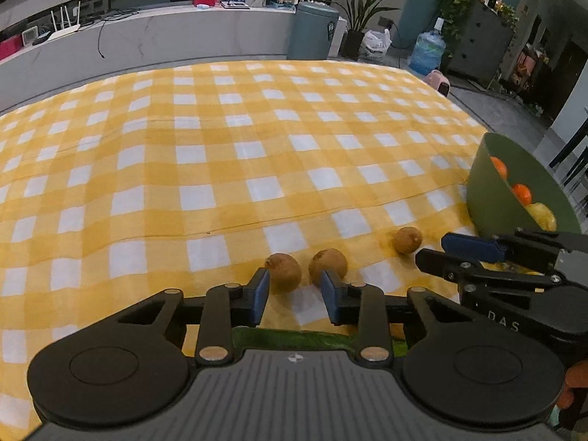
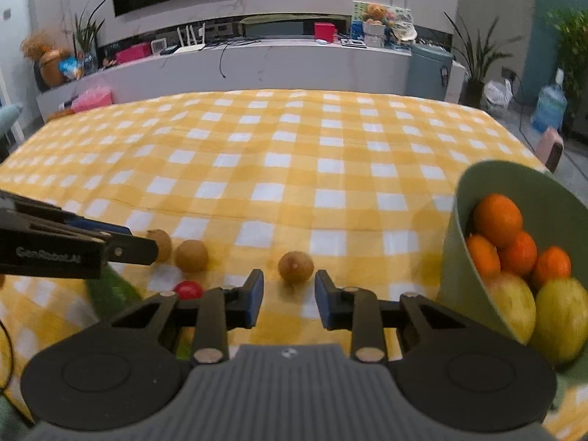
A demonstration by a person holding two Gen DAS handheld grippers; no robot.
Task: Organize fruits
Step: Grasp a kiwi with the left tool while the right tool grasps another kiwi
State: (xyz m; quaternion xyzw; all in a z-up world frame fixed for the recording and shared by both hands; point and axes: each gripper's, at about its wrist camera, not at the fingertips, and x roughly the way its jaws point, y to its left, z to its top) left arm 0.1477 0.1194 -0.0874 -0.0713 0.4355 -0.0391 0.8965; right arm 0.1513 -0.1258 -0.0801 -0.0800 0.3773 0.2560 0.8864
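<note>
Both grippers, left gripper (image 1: 294, 296) and right gripper (image 2: 288, 299), apart, holding nothing; green bowl (image 2: 463, 220) cut off; kiwi (image 2: 163, 244) half-hidden.

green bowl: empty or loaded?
Loaded. The green bowl holds oranges and larger yellow fruit; three brown kiwis sit outside on the cloth.

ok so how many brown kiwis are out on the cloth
3. Leftmost kiwi sits partly behind the left gripper, the middle kiwi just right of it, and the third kiwi lies ahead of the open right gripper. More may be hidden in the green bowl.
</note>
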